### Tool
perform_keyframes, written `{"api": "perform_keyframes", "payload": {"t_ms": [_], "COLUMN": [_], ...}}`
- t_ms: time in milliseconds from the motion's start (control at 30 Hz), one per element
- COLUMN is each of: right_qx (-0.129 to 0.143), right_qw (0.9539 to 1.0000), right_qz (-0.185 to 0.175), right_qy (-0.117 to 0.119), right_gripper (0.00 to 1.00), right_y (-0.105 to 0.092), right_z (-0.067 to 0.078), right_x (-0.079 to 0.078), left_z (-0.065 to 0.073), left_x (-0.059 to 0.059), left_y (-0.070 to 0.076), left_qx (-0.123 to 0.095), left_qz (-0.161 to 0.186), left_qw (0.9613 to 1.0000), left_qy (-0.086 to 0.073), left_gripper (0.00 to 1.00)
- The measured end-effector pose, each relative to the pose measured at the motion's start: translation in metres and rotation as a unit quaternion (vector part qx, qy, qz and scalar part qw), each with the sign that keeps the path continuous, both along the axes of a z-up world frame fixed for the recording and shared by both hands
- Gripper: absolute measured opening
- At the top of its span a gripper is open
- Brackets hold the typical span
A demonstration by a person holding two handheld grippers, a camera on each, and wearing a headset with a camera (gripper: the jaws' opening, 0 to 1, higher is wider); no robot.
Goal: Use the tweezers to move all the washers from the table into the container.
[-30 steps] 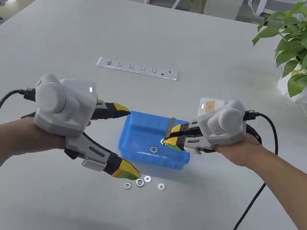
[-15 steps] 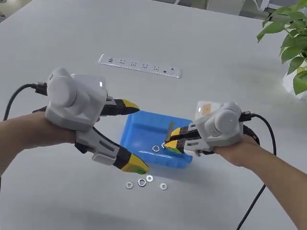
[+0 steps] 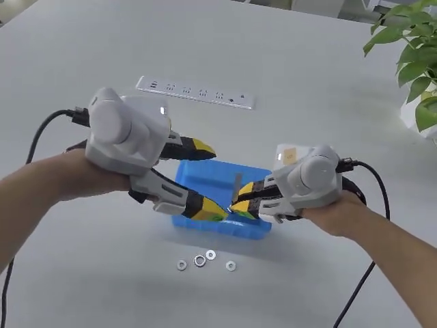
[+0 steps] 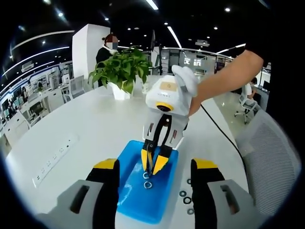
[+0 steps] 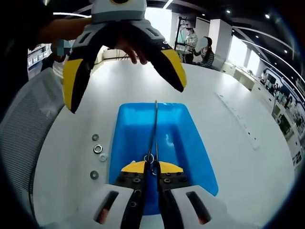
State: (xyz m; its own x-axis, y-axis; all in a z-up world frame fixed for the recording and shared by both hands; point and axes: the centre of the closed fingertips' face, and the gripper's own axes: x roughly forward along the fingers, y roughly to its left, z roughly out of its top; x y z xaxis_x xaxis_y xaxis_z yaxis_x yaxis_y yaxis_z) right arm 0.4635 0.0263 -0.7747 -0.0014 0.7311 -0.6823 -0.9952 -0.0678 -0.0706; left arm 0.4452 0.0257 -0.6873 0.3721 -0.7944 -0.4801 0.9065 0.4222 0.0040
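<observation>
Right gripper view is showing the right tool (image 5: 151,167) clamping the tweezers (image 5: 154,129) above the blue container (image 5: 190,143), the left tool (image 5: 125,95) gaping empty opposite, and four washers (image 5: 97,149) waiting on the worktop (image 5: 66,143) left of the right tool, two more apparently lying inside.

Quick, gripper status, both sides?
Left gripper: open, holding nothing, above the blue container.
Right gripper: closed on the tweezers.
</observation>
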Motion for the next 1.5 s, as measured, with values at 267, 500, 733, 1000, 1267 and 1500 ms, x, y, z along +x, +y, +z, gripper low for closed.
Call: {"api": "perform_keyframes", "payload": {"t_ms": [267, 500, 733, 1000, 1267, 1500], "right_qx": [-0.002, -0.002, -0.003, -0.006, -0.013, -0.008], "right_qw": [1.0000, 0.9999, 0.9999, 0.9997, 0.9993, 0.9993], "right_qz": [0.004, 0.009, 0.013, 0.021, 0.027, 0.027], "right_qy": [-0.002, -0.004, -0.006, -0.008, -0.021, -0.024], "right_gripper": [0.08, 0.08, 0.08, 0.08, 0.10, 0.11], "right_y": [0.001, 0.000, 0.000, -0.001, -0.001, 0.003], "right_z": [0.000, 0.000, 0.000, 0.000, 0.000, 0.007], "right_x": [0.000, -0.001, -0.002, -0.003, -0.001, -0.001], "left_z": [-0.006, -0.005, -0.005, -0.005, -0.005, 0.002], "left_x": [0.005, 0.010, 0.009, 0.011, 0.013, 0.014], "left_y": [-0.010, -0.018, -0.021, -0.023, -0.024, -0.024], "left_qx": [0.006, 0.008, 0.009, 0.017, 0.023, 0.022], "left_qz": [-0.020, -0.043, -0.066, -0.081, -0.087, -0.084], "left_qw": [0.9998, 0.9990, 0.9977, 0.9962, 0.9952, 0.9952], "left_qy": [-0.003, -0.012, -0.014, -0.029, -0.039, -0.046], "left_gripper": [0.49, 0.27, 0.13, 0.06, 0.05, 0.05]}}
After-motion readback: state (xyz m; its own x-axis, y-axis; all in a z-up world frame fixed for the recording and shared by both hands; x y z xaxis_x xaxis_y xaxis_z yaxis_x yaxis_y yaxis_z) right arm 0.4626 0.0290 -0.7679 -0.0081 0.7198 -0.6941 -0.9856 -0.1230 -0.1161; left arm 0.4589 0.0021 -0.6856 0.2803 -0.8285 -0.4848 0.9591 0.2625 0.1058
